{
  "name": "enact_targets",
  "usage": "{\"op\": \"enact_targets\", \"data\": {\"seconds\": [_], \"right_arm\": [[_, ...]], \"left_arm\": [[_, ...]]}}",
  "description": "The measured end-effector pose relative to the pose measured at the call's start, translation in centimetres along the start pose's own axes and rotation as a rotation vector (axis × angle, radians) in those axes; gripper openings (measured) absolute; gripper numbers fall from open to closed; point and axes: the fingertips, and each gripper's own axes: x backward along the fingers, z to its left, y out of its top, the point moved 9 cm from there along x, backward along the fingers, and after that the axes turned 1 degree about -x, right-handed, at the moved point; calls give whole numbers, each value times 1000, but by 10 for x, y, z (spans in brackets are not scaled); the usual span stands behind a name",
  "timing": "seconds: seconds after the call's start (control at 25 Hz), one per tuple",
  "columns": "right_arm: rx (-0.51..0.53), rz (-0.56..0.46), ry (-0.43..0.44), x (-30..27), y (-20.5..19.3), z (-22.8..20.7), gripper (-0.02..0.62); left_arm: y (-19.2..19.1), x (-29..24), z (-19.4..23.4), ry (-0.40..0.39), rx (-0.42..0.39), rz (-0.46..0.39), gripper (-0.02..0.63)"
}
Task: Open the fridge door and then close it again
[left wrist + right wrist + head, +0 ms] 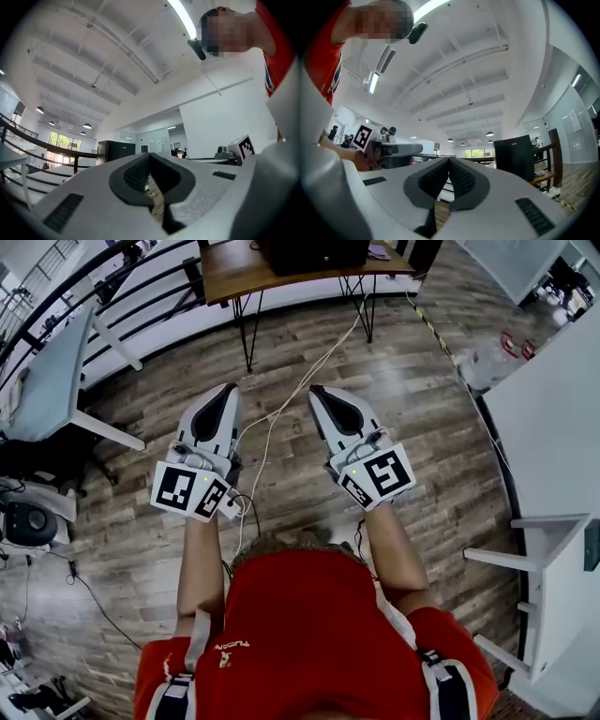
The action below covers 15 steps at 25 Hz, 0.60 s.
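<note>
The fridge is a small black box standing on a wooden table at the far end of the floor, its door closed as far as I can tell. It also shows as a black cabinet in the left gripper view and as a dark box in the right gripper view. My left gripper and right gripper are held side by side in front of me, well short of the fridge. Both point forward and a little upward. In the gripper views the left gripper and the right gripper have their jaws together with nothing between them.
A white cable runs along the wooden floor from the table toward me. A grey table stands at the left, white tables at the right, with clear bottles beside them. A dark railing runs along the back left.
</note>
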Motion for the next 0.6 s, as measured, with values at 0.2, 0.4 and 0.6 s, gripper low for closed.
{"op": "enact_targets", "data": {"seconds": [0.2, 0.4, 0.6], "right_arm": [[-5, -6, 11, -3, -3, -22, 25], [-2, -16, 11, -22, -5, -44, 25], [12, -13, 1, -54, -15, -70, 26]], "left_arm": [[-7, -18, -3, 5, -1, 15, 9], [-11, -43, 13, 2, -5, 4, 9], [-22, -78, 44, -17, -13, -14, 9]]}}
